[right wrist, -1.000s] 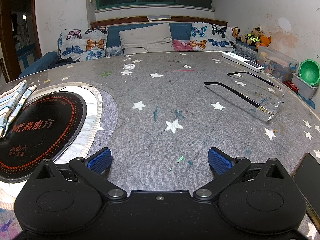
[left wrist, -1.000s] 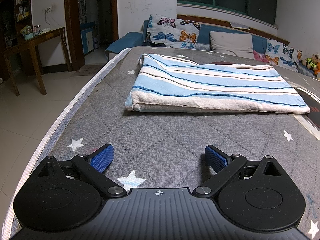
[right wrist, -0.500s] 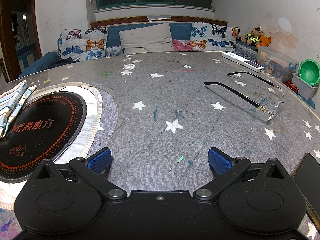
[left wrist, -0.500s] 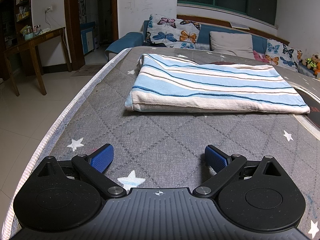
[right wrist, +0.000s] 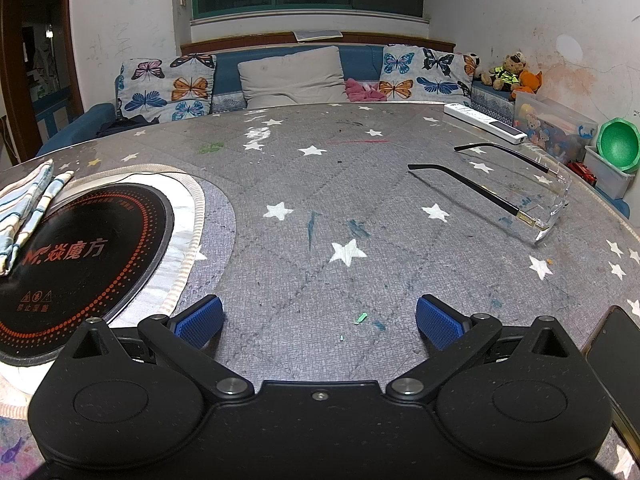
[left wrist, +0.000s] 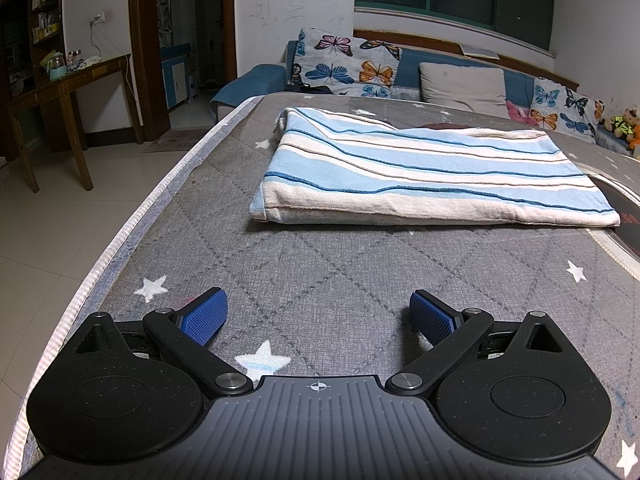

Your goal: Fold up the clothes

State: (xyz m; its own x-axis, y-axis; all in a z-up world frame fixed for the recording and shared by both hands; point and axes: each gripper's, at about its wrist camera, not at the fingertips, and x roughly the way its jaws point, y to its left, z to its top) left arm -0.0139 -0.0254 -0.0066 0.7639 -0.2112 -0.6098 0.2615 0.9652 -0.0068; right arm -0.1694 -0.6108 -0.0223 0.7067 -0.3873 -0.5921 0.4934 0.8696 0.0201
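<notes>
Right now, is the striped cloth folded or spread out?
Folded. The striped cloth lies flat on the table with stacked layers visible along its near edge.

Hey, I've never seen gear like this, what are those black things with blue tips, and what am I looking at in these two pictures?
They are two hand-held grippers, each with a camera looking along its fingers. The left gripper faces a folded striped towel on a grey star-patterned table cover. The right gripper faces a round black hotplate, a pair of glasses, a white remote control and a phone at the edge. Both sets of blue pads stand wide apart. Neither holds anything.
</notes>
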